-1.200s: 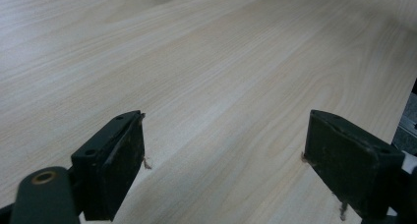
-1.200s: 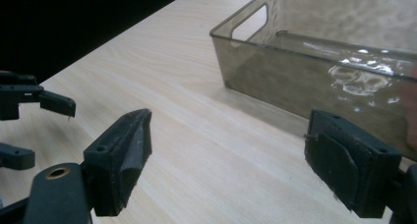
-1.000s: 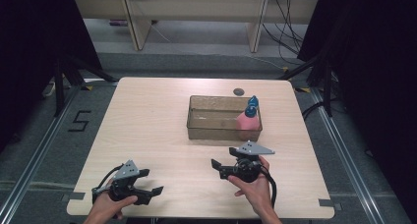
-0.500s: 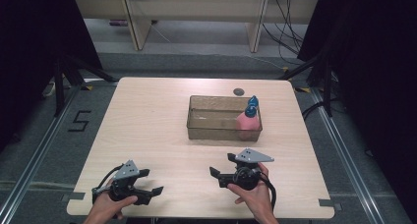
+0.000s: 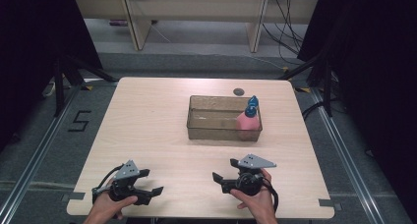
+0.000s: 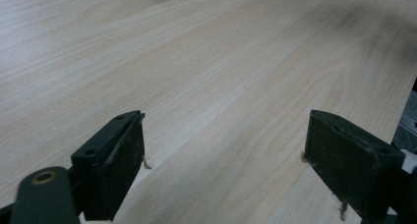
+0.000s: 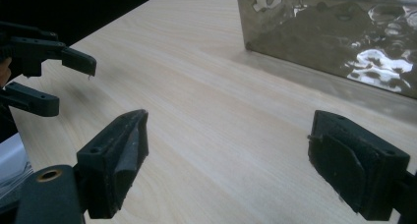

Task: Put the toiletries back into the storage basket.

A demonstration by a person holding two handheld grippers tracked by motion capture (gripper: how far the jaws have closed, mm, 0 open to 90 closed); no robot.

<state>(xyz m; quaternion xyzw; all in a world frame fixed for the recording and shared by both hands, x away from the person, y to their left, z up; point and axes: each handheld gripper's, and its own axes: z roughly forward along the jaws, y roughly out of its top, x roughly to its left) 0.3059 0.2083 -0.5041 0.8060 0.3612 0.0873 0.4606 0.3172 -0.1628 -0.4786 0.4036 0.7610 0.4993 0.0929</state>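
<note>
Right gripper (image 5: 220, 179) gapes; pink bottle (image 5: 247, 121) stands upright.

I'm working in what looks like a lab or a recording studio, not a home. My table (image 5: 147, 126) is plain pale wood, standing on grey carpet between metal floor rails (image 5: 29, 170) — a taped number five (image 5: 78, 121) is marked on the floor at the left. Black curtains (image 5: 373, 62) close off both sides, and black stand legs (image 5: 64, 74) poke out from under them. At the far side stands bare wooden shelving (image 5: 196, 13), with loose cables (image 5: 287, 22) trailing down on the right.
</note>
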